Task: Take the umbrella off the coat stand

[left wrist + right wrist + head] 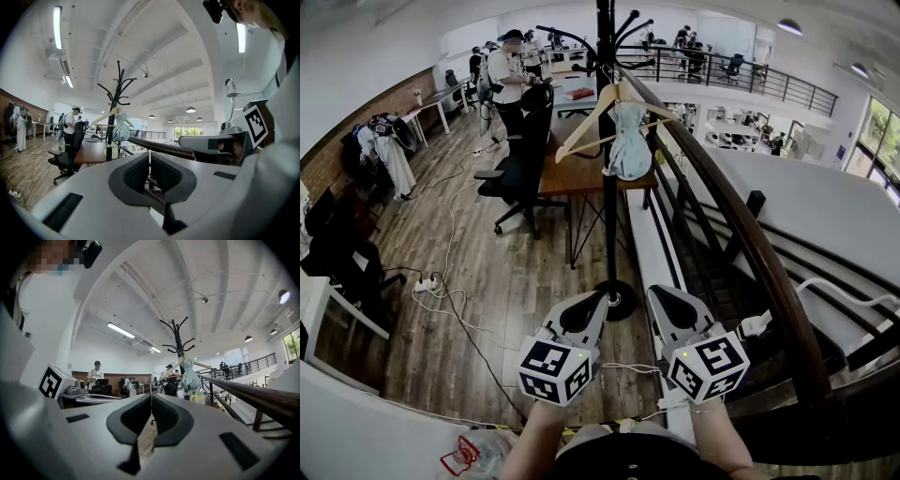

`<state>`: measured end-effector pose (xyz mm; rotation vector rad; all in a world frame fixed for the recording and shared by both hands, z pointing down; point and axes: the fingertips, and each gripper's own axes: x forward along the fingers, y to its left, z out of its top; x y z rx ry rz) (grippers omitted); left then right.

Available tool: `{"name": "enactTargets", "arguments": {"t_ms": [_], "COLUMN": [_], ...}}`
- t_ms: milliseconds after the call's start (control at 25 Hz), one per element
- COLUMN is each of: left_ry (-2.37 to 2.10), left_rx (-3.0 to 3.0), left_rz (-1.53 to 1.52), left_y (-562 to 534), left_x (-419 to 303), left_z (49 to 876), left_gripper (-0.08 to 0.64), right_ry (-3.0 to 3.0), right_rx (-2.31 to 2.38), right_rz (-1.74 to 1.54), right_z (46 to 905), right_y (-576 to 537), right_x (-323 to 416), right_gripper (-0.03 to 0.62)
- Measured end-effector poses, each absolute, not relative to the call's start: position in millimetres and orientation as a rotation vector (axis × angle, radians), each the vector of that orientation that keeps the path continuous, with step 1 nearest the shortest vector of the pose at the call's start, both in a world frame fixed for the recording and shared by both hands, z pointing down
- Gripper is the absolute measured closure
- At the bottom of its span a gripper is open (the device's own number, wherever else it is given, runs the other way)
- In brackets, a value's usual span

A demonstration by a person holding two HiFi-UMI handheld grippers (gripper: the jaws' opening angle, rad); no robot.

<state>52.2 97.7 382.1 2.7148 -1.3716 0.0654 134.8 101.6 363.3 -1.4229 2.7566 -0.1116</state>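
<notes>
A tall black coat stand [608, 187] rises straight ahead, with its round base [619, 302] on the wood floor. From its arms hang a folded pale blue umbrella [629, 141] and a wooden hanger [598, 117]. My left gripper [592, 305] and right gripper [661, 298] are held side by side, level, short of the base and well below the umbrella. Both are shut with nothing in them. The left gripper view shows the stand [115, 101] and umbrella [121, 131] beyond the shut left gripper [150, 165]. In the right gripper view, the umbrella [190, 376] hangs past the shut right gripper [151, 414].
A curved wooden handrail [750, 234] with black balusters runs along the right, close to the stand. Behind the stand are a wooden desk [579, 173] and a black office chair [520, 178]. A person [511, 80] stands further back. Cables and a power strip [427, 283] lie on the floor at left.
</notes>
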Motion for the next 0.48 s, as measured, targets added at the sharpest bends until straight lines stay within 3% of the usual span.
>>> {"name": "enactTargets", "arguments": {"t_ms": [480], "left_ry": [-1.541], "left_rx": [2.594], "left_rz": [0.055], "left_y": [89], "left_x": [25], "left_z": [390], "left_gripper": [0.537], "right_ry": [2.735], "right_rx": [-1.482], "right_rz": [-0.115], "right_z": [370], "right_y": [98], "right_x": [148], "right_gripper": [0.563]}}
